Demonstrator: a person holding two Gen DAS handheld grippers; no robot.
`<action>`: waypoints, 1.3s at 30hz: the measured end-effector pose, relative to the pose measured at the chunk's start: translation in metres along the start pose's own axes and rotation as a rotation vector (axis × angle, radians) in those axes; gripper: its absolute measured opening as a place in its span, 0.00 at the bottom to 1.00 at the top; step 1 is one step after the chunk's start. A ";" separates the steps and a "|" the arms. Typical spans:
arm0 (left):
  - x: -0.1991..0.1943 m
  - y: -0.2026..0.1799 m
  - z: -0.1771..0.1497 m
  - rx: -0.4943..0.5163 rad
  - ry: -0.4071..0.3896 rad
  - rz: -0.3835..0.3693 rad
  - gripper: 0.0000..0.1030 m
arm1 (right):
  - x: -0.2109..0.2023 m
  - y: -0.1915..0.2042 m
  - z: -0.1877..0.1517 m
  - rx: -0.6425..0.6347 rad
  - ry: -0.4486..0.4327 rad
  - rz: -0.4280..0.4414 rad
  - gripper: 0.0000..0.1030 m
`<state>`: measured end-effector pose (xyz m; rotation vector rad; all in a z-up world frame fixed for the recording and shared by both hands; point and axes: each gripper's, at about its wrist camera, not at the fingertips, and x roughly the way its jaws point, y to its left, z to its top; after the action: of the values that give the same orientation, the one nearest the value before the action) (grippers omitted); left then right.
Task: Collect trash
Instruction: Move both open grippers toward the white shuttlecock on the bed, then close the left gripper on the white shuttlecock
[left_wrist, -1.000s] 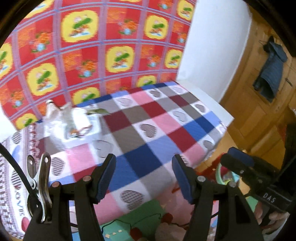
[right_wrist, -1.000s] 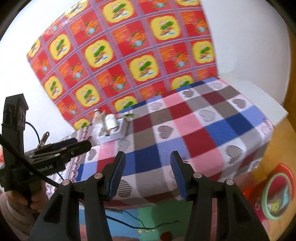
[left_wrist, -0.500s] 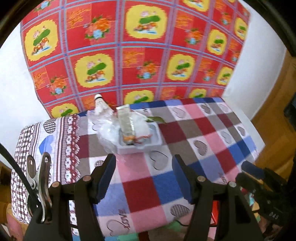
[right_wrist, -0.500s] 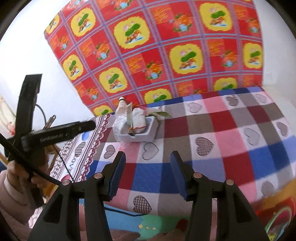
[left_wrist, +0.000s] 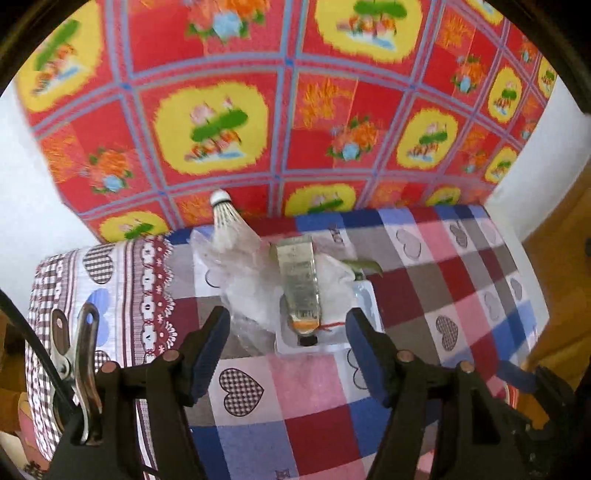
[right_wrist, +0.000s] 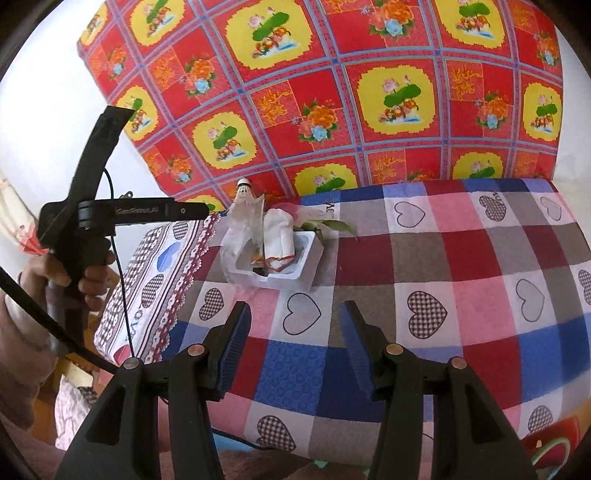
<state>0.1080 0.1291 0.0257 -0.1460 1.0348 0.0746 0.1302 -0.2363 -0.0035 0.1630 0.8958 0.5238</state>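
One white tray (left_wrist: 364, 295) heaped with trash sits on checked heart-print cloth (left_wrist: 443, 295), near patterned red backdrop (left_wrist: 221, 110): squeezed tube (left_wrist: 300, 284), crumpled clear plastic (left_wrist: 243, 280), shuttlecock (left_wrist: 223, 214), green leaf (left_wrist: 364, 265). Left gripper (left_wrist: 288, 339) just before tray, jaws apart, just widened slightly, nothing gripped. Right gripper (right_wrist: 293, 339) farther back, jaws apart, empty.

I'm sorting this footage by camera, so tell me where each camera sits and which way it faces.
Left wrist: sits on the left gripper, angled down at the white foam tray of trash close ahead on the checked heart-print cloth; both fingers show, open.
Right wrist: sits on the right gripper, farther back, facing the same tray; its open fingers show, plus the person's left hand holding the other gripper.
Shared: tray, white shuttlecock, cloth, red floral wall hanging.
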 end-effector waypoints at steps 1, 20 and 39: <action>0.004 0.002 0.003 0.003 0.004 0.024 0.67 | 0.001 0.001 0.001 0.006 -0.003 -0.003 0.51; 0.104 0.048 0.064 -0.050 0.010 0.075 0.67 | 0.042 0.020 0.003 0.076 0.018 -0.064 0.51; 0.157 0.059 0.070 -0.072 0.025 0.017 0.46 | 0.080 0.033 0.029 0.056 0.045 -0.069 0.51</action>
<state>0.2404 0.1972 -0.0794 -0.2043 1.0585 0.1257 0.1818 -0.1650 -0.0299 0.1708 0.9566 0.4400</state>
